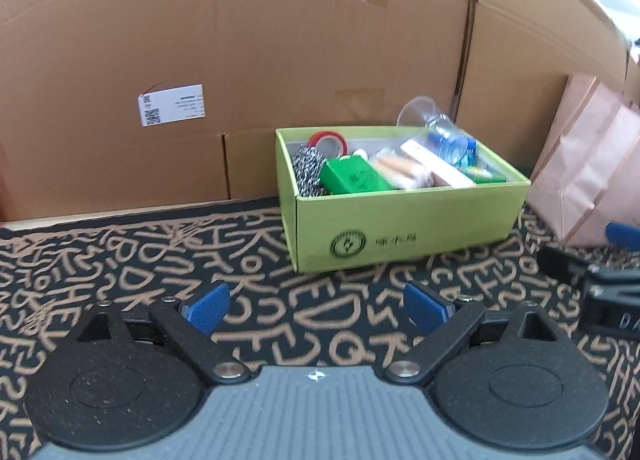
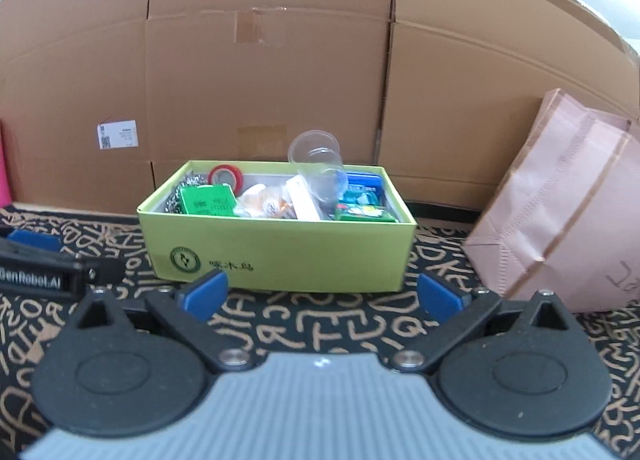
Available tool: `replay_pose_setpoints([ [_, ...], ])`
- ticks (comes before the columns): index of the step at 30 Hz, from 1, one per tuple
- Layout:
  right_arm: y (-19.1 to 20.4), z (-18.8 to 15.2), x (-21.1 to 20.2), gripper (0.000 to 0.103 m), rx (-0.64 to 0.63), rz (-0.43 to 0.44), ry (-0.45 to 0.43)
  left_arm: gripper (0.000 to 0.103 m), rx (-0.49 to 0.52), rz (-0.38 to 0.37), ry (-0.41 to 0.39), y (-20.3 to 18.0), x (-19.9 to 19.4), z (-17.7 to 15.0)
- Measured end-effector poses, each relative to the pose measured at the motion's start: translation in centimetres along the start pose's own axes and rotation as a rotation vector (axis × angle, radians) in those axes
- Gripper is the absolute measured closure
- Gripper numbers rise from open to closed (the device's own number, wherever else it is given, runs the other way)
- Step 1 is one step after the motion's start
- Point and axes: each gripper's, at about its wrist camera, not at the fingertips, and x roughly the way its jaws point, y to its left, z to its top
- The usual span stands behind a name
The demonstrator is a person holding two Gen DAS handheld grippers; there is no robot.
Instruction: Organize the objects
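One light-green box (image 2: 280,256) is counted on the patterned mat (image 2: 340,324). Inside it are seen one clear plastic cup (image 2: 316,164), one red tape roll (image 2: 226,176), one steel scouring ball (image 1: 306,172), one green packet (image 1: 354,178) toward the left and one bagged bundle of orange sticks (image 1: 400,172); the items at the right end cannot be counted. One pink bag (image 2: 568,212) is seen. Two grippers are counted, with two blue fingers (image 2: 204,294) each.

Large cardboard boxes (image 2: 264,72) form a wall behind the black letter-patterned mat (image 2: 344,324). A white label (image 2: 117,134) is stuck on the cardboard. A pink bag (image 2: 568,204) leans against the cardboard at the mat's right edge.
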Motion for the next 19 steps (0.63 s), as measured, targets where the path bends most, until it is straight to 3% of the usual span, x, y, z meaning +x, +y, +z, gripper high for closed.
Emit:
replay_pose_setpoints([
  [19, 0.5, -0.7, -2.3, 0.000, 0.036, 0.017, 0.045, 0.006, 0.010, 0.008, 0.010, -1.4, -2.7, -1.0],
])
